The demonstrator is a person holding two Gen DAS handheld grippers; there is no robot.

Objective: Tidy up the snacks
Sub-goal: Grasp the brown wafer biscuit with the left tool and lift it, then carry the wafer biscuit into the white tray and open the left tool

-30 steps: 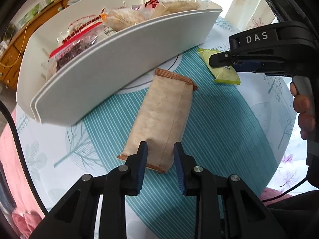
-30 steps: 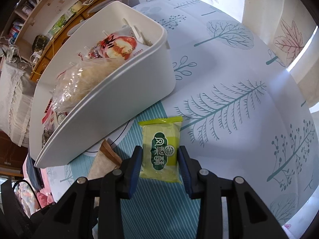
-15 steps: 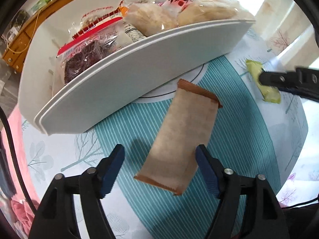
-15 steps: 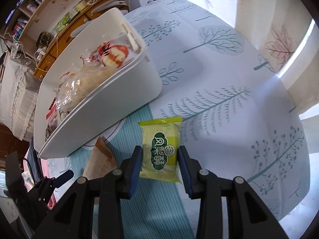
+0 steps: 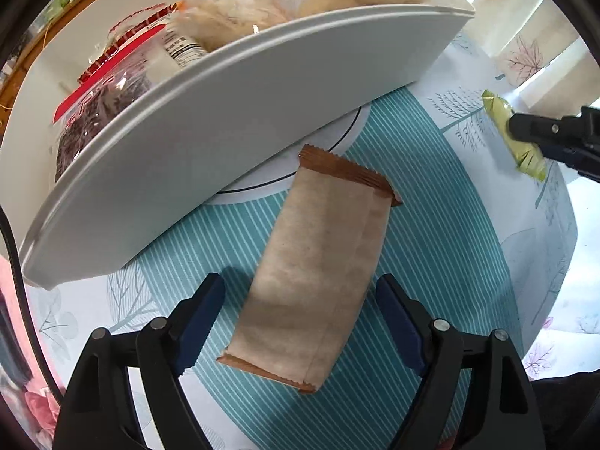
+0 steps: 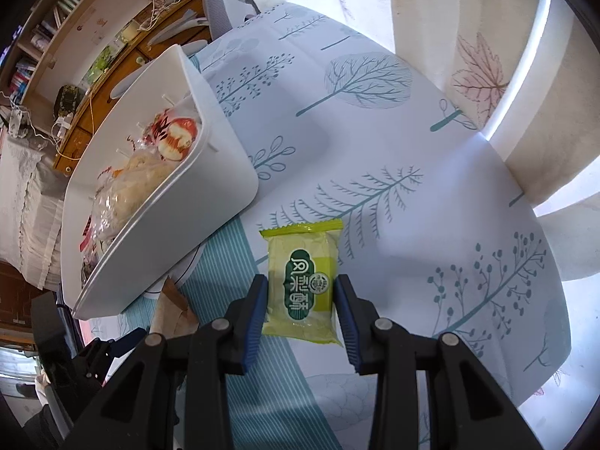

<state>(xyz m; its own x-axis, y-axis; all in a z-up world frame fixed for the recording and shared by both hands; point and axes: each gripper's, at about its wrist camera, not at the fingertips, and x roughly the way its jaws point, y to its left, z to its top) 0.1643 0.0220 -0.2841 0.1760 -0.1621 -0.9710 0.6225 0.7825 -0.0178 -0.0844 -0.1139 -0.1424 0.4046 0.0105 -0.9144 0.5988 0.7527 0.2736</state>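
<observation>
Left claw point(image 5: 300, 311) jaws had just been opening, stood apart; brown packet point(image 5: 318, 281) lay between, untouched. Right claw point(image 6: 302, 309) clamped on green packet point(image 6: 305, 285), bin point(image 6: 210, 202) up-left. Both looked light, crushable; you should pinch brown packet across middle.
</observation>
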